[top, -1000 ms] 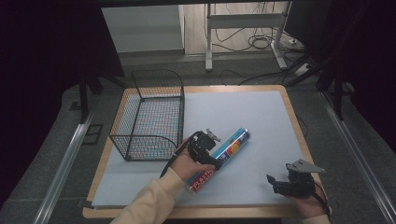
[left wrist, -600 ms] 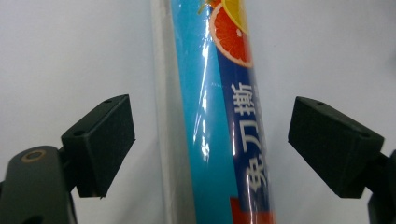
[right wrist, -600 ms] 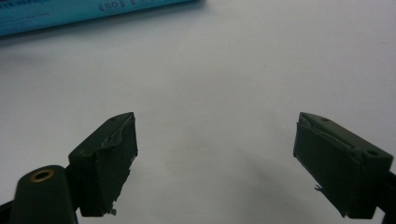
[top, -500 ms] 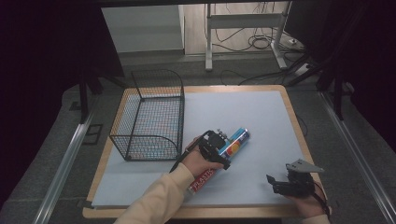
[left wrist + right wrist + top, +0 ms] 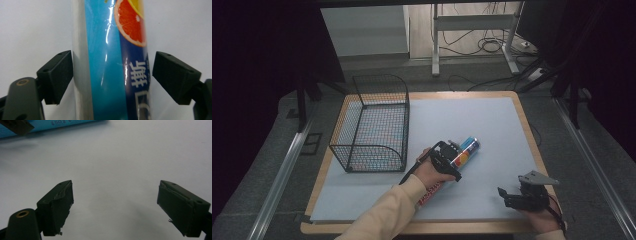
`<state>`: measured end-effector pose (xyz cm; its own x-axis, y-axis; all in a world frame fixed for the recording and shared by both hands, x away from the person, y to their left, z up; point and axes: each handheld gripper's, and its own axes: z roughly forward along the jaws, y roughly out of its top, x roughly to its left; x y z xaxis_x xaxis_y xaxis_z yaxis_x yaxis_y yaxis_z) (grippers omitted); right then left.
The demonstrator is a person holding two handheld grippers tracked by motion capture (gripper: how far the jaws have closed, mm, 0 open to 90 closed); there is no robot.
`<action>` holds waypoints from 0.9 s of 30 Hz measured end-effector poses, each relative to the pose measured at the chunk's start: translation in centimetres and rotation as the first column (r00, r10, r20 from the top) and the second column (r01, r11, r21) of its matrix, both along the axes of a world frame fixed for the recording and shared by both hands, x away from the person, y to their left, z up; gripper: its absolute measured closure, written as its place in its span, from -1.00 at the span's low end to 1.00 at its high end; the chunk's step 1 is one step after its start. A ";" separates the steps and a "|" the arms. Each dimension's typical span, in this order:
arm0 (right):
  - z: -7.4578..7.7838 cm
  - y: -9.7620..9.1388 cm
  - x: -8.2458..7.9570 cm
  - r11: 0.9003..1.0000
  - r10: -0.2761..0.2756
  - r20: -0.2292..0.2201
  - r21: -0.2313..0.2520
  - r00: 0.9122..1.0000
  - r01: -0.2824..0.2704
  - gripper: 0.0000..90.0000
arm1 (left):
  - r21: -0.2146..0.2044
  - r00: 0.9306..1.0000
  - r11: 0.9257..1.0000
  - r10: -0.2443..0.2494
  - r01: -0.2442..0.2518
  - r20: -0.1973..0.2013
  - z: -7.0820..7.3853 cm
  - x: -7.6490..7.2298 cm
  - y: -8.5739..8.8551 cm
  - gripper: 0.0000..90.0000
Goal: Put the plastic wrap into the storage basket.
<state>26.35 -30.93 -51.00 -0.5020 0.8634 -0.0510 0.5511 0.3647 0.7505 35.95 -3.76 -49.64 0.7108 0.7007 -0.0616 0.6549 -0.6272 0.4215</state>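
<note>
Item: tube can (image 5: 110, 62), lying flat on table (image 5: 492, 125) right of wire basket (image 5: 377, 125) | Left gripper (image 5: 452, 159): jaws astride its body and just been closing, left pad touching, right pad apart, lined up for a lift; hand angled down | Right gripper (image 5: 115, 205): agape, empty, parked low near table's edge.

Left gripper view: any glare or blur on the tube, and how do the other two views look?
Left gripper view: white glare streaks down the tube, which is sharp but cropped. High view: the mat is evenly lit, dark surroundings. Right gripper view: soft shadows under the right gripper, jaws slightly blurred.
</note>
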 end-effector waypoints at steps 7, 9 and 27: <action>0.0 -0.1 0.0 1.000 -0.001 0.000 -0.002 1.000 0.001 -0.69 | 0.022 1.000 1.000 0.008 -0.008 -0.014 -0.5 0.3 -0.3 -0.39; 0.0 -0.1 0.0 1.000 -0.001 0.000 -0.003 1.000 0.001 -0.69 | 0.026 1.000 1.000 0.013 -0.013 -0.012 -0.5 0.4 -0.3 -0.32; 0.2 -0.2 0.0 1.000 -0.009 0.013 -0.005 1.000 0.009 -0.68 | 0.013 0.999 1.000 -0.001 0.002 -0.049 0.5 0.4 0.6 -0.30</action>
